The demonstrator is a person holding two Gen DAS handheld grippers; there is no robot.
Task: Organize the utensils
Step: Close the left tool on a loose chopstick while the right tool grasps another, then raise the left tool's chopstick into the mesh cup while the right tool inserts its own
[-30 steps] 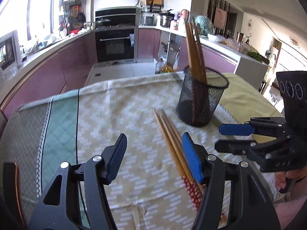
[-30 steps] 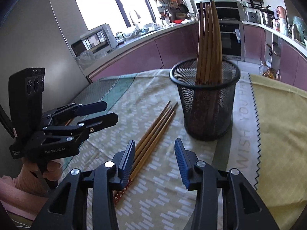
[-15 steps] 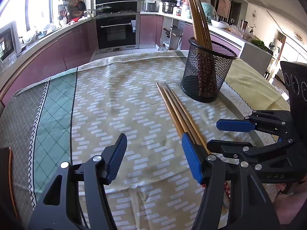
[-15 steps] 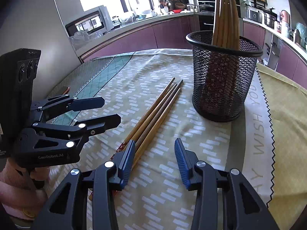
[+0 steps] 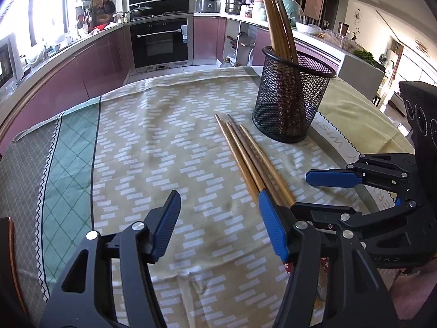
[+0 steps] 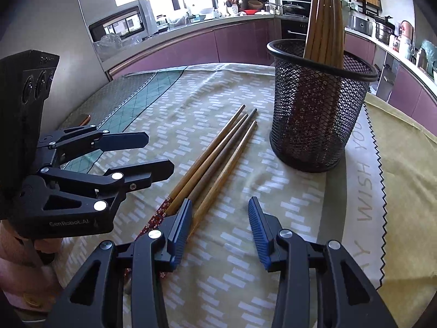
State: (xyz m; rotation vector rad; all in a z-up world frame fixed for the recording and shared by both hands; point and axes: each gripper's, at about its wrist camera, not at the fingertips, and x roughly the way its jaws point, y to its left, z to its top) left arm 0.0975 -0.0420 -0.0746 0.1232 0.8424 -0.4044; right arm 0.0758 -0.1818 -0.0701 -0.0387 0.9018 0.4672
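Nearest the left wrist camera, left tool [image 5: 220,213]: jaws apart, nothing between the blue pads; right-hand pad just over the near ends of the loose chopsticks, whether touching cannot be told.
Nearest the right wrist camera, right tool [image 6: 220,221]: jaws moderately apart, bare cloth between them; left-hand pad beside the chopstick bundle, contact unclear.
Beside the tools, hand [image 6: 30,270]: partly seen low on the left of the right wrist view, gripping the left tool's handle.
Under the tools, tablecloth [image 5: 169,147]: beige with white dashes, a green checked band and a grey band along one side, lettering along a zigzag border near the holder.
Middle of the table, loose chopsticks [image 5: 245,153]: four wooden sticks lying flat, side by side, red patterned ends toward the tools, tips toward the holder.
Just past the tips, mesh holder [image 5: 289,104]: black, upright, near the tips, not touching them.
Inside the holder, standing chopsticks [image 5: 275,22]: leaning together against the rim.
Far background, kitchen: purple cabinets and oven [image 5: 159,41].
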